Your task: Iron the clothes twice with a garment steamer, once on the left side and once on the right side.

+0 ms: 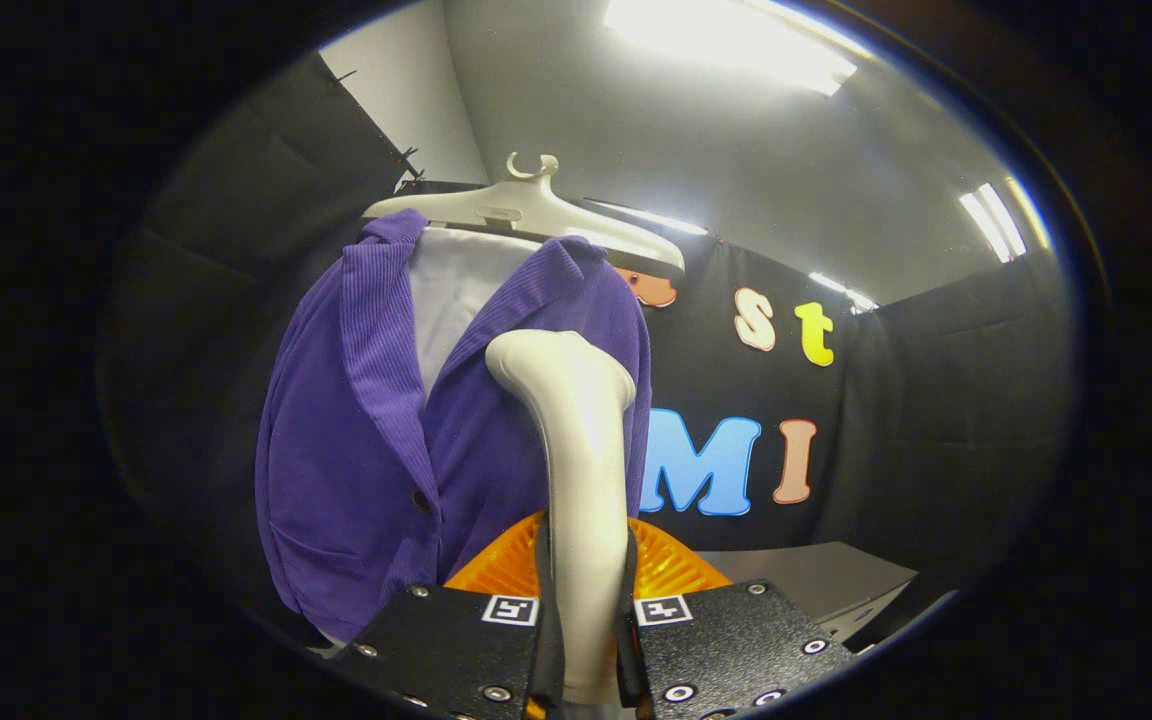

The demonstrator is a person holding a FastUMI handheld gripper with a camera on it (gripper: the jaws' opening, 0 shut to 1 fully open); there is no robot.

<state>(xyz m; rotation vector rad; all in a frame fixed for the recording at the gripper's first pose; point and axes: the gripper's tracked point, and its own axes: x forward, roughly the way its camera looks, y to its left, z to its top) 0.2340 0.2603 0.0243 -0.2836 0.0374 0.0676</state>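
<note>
**Garment steamer held up to the jacket: risks from here**

The garment steamer (576, 440) stands upright between the jaws, its pale handle clamped on both sides by the gripper (586, 640), with its head up against the front panel of the purple jacket (376, 440). An orange part (496, 570) of the steamer shows just behind the handle. The jacket hangs on a pale hanger (536, 205) over a white lining (451, 290), in front of the booth wall.

The handle is smooth and curved, so it could twist or slide in the jaws if the head drags hard on the ribbed fabric. Pressing too firmly could swing the jacket on its hanger, or knock it off the hook. The head sits near the lapel (381, 340) and the button (423, 500); a careless stroke could catch there. Whether the head actually touches the cloth I cannot tell.
</note>
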